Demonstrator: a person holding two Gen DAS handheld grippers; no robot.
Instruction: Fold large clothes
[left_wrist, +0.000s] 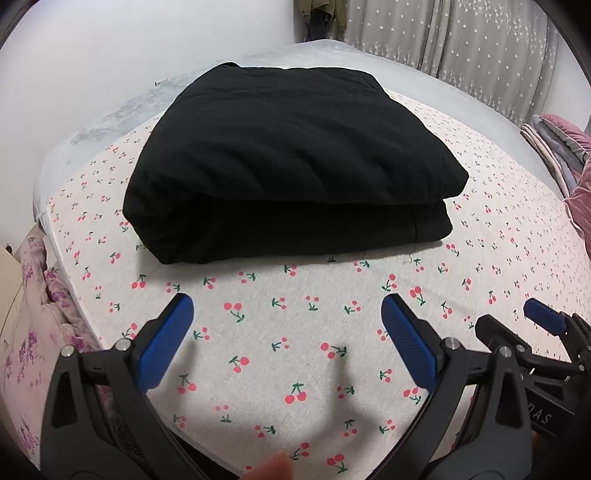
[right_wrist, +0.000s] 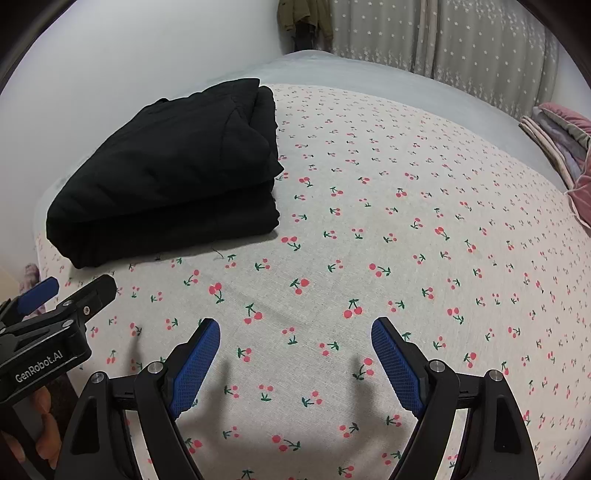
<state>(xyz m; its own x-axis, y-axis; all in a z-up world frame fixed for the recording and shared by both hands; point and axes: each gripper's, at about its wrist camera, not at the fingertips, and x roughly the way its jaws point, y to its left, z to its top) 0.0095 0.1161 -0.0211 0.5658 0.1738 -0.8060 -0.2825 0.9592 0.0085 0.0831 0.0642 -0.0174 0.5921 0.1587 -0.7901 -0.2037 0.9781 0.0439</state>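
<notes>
Both the left gripper (left_wrist: 287, 328) and right gripper (right_wrist: 295, 354) are hovering wide and empty near the folded black garment (left_wrist: 291, 162), seemingly soft, bulky, best gripped at its layered front edge.

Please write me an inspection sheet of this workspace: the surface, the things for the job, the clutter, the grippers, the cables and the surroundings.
Surface: bed with cherry-print sheet, mostly smooth; grey cover at the far end.
Job's things: black garment, folded into a thick stacked bundle, lying on the sheet, touched by no gripper.
Clutter: a loose thread on the sheet by the bundle's near edge; nothing else seen.
Grippers: left gripper and right gripper both have jaws open and empty, over the sheet, short of the bundle.
Cables: nothing seen.
Surroundings: white wall, star-print curtains, hanging clothes in the corner, pink bedding at right.
</notes>
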